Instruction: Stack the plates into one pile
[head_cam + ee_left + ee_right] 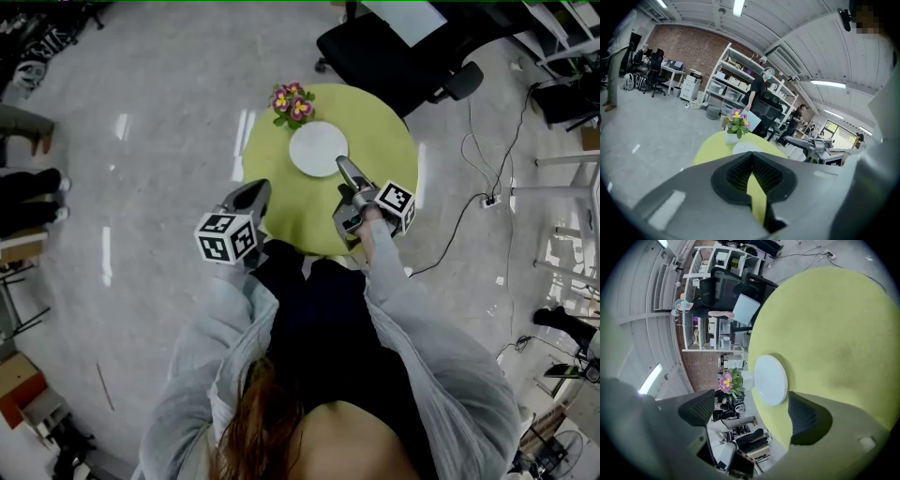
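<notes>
A grey polished floor (141, 112) fills most of the head view, with pale streaks of light reflected on it. In the upper middle stands a round yellow-green table (389, 155), and a black office chair (394, 47) sits just beyond it at the top edge. Black cables (487, 199) trail over the floor at the right. In the left gripper view a brick wall (689, 44) runs across the upper left. White shelving (733, 77) stands before it (its shelves crowded). Tube lamps (738, 6) glow on the ceiling, and a bright window (839, 132) shows at the right.
</notes>
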A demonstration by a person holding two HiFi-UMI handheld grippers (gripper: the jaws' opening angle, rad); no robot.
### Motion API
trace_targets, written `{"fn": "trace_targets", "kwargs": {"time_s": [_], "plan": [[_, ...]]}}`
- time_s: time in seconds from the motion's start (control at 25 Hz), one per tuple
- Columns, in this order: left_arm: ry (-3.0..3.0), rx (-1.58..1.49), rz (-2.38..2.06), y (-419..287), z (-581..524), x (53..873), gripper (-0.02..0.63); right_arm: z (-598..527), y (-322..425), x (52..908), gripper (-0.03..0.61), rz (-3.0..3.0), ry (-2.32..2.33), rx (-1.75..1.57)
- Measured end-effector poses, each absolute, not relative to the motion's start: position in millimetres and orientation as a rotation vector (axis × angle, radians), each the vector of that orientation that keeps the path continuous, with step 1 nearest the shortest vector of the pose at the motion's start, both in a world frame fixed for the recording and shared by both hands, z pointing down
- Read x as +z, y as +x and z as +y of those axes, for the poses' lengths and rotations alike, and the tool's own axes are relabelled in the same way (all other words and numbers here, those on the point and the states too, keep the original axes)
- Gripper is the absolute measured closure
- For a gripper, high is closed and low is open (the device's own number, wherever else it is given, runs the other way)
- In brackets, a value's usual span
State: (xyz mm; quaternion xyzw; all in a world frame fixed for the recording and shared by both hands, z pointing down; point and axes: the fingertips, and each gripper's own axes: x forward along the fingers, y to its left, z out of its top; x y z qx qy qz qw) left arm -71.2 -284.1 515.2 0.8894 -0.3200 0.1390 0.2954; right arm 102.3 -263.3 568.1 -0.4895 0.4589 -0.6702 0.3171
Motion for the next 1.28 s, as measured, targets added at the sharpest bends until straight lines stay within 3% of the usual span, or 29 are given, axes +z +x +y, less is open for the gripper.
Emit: {"fn": "trace_targets", "kwargs": {"time_s": [0.52, 0.84, 1.04, 1.28], "plan": [[2.473, 0.295, -0.882, -11.1, -236.0, 464.5, 0.595, -212.4, 143.6, 469.0, 0.094, 1.715, -1.352, -1.491], [2.540, 0.256, -0.940, 12.7, -199.1, 424.7, 0.595, -180.6, 170.6, 422.5, 0.103, 2.256, -1.679, -1.044], [2.547, 0.232, -0.957, 20.5, -171.0, 421.0, 0.595, -153.8, 182.6, 416.9, 0.129, 2.480, -1.891, -0.732], [2.561, 0.220, -0.934, 36.6, -142.6, 423.7, 0.595, -117.4, 190.0, 418.6, 0.168, 2.515, -1.909, -0.653]]}}
